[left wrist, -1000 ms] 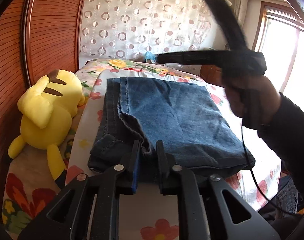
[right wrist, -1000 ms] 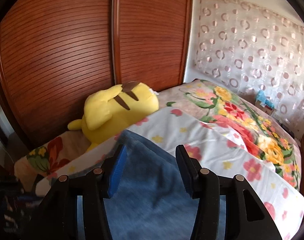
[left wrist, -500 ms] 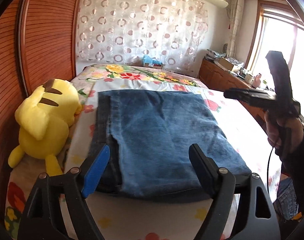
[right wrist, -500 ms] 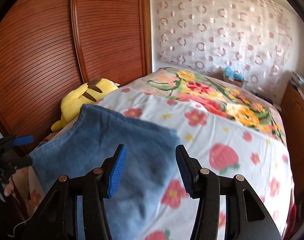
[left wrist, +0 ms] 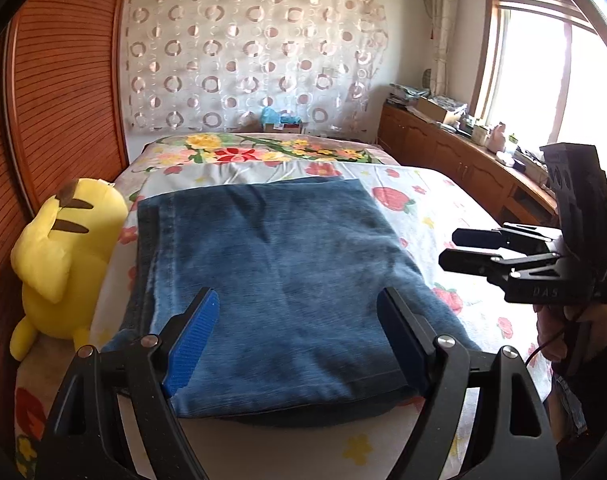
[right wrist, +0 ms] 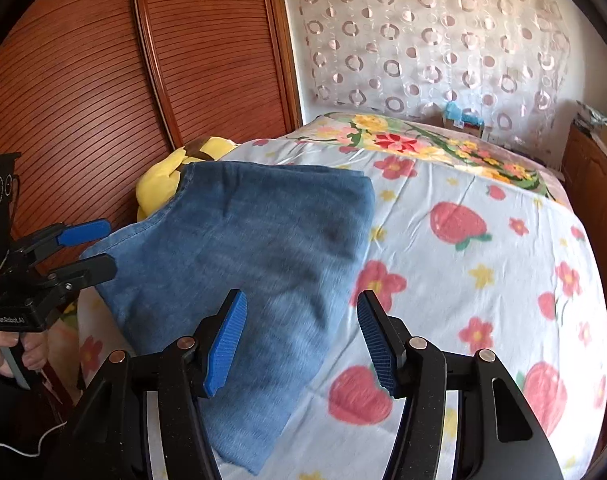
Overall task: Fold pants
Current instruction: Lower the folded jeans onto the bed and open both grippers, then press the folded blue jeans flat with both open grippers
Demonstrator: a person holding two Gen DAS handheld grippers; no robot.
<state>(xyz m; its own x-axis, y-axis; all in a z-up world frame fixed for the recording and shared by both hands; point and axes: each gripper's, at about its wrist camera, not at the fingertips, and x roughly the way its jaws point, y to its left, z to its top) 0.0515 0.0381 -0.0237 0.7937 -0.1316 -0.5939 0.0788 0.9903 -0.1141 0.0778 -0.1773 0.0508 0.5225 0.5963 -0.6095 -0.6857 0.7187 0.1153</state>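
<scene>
Left claw (left wrist: 295, 344) stands wide open and empty, its jaws having just spread, with the folded pants (left wrist: 279, 280) lying on the bed (left wrist: 443, 216) just ahead of and below its fingertips. Right claw (right wrist: 299, 340) is open too, widening, holding nothing; the pants' near corner lies under and left of it. Judging the fold done, both should back straight off without snagging denim. Count: one pair of pants, one yellow plush toy (left wrist: 63, 260), two claws.
</scene>
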